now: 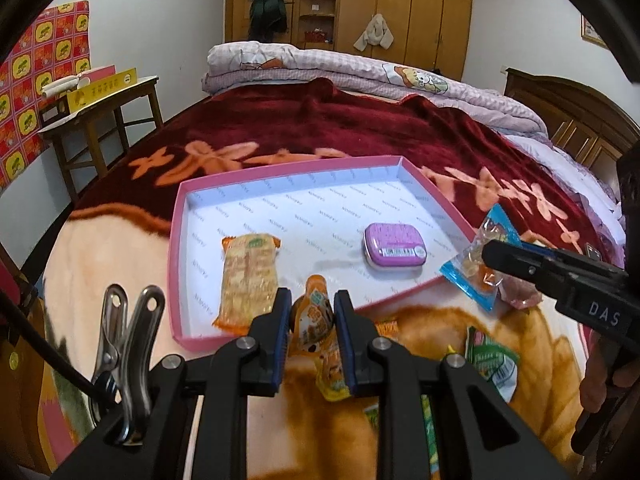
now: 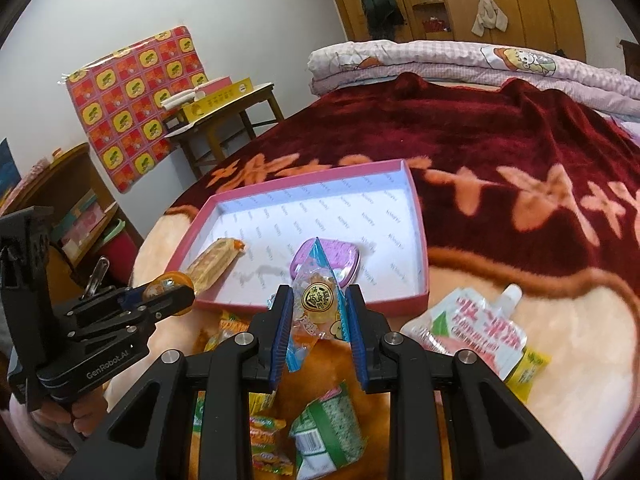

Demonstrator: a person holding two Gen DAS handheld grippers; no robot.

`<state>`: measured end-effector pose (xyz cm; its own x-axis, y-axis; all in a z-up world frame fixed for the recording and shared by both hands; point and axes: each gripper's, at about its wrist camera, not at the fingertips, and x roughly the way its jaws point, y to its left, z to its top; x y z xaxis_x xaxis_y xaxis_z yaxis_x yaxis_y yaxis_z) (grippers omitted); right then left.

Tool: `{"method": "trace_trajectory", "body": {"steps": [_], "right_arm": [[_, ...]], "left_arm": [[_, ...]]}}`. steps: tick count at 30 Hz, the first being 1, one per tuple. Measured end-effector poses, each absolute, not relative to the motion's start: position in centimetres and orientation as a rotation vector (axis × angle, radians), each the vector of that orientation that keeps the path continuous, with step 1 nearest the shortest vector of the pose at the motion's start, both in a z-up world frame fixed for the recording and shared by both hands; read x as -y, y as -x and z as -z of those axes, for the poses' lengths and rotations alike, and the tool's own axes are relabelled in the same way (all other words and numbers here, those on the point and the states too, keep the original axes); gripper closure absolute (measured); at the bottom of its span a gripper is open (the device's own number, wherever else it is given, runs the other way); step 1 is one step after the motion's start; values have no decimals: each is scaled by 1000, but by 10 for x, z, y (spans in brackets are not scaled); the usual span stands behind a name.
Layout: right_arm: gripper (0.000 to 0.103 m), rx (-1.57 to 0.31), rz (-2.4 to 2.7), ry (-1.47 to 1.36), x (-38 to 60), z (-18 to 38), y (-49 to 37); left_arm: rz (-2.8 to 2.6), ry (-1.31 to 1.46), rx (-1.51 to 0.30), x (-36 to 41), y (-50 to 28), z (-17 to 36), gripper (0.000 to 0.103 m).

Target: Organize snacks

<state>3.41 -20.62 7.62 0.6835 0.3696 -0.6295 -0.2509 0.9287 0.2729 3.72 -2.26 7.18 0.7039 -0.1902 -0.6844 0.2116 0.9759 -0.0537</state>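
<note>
Holding a snack apiece, both claws hang just short of the pink tray's near rim [image 1: 280, 334]. Left claw [image 1: 308, 316] is clamped on an orange pouch [image 1: 316, 320], long axis pointing toward the tray; right claw [image 2: 316, 312] is clamped on a blue-edged candy packet [image 2: 316, 300]. Straight ahead — inside the tray — lie a wafer pack [image 1: 248, 276] and purple tin [image 1: 394, 246]. More snacks litter the bed [image 2: 560, 152] beneath.

Left hand-held gripper [image 1: 309, 322] clamped, right hand-held gripper [image 2: 318, 320] clamped
</note>
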Motion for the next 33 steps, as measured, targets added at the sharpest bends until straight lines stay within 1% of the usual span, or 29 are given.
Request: {"method": "trace_trajectory", "body": {"steps": [12,20,23,25,26,30,33], "right_arm": [[75,-725,-287,-112,202,-80,-71],[75,-743,-265,-97,199,-71,-89],[75,-753,-262,-99,199,-68,-91],[75,-759,-266,-103,200,-66,-92],[75,-762,-270,-104,200,-66,-92],[74,-754,-280,-115,201,-67,-90],[70,-748,-284,-127,202,-68,-89]], "left_arm": [[196,-19,-790,24,-76,-60,80],[188,-17,-790,22,-83,-54,80],[179,-16,-786,22,-83,-53,76],[180,-13,-786,23,-84,-54,66],[179,-13,-787,23,-85,-54,65],[174,-19,-789,25,-84,-56,60],[167,-29,-790,25,-81,-57,59]]}}
